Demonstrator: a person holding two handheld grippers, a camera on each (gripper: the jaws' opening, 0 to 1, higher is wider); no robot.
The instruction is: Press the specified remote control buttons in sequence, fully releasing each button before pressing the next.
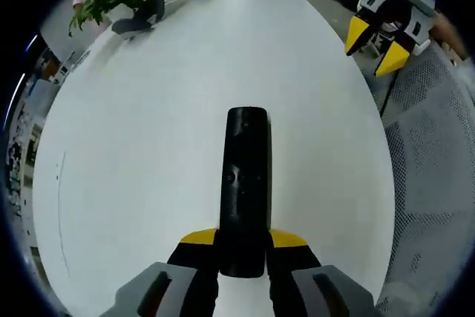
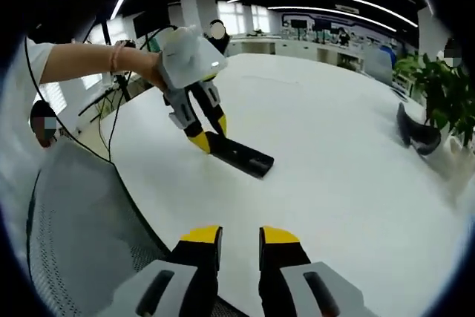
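While clamped at its near end by the left gripper (image 1: 243, 246), the remote (image 1: 244, 183) is rested on the white table (image 1: 148, 146).
The right gripper (image 2: 240, 239) is held nearby, slightly parted, nothing gripped.

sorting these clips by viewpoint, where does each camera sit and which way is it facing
Left gripper view: rides the left gripper, looking along its fingers down at the black remote held between them on the white table.
Right gripper view: rides the right gripper, off the table's edge, facing across it at the left gripper, with the person's forearm.
Shared: the remote, table, potted plant, and each other's gripper.
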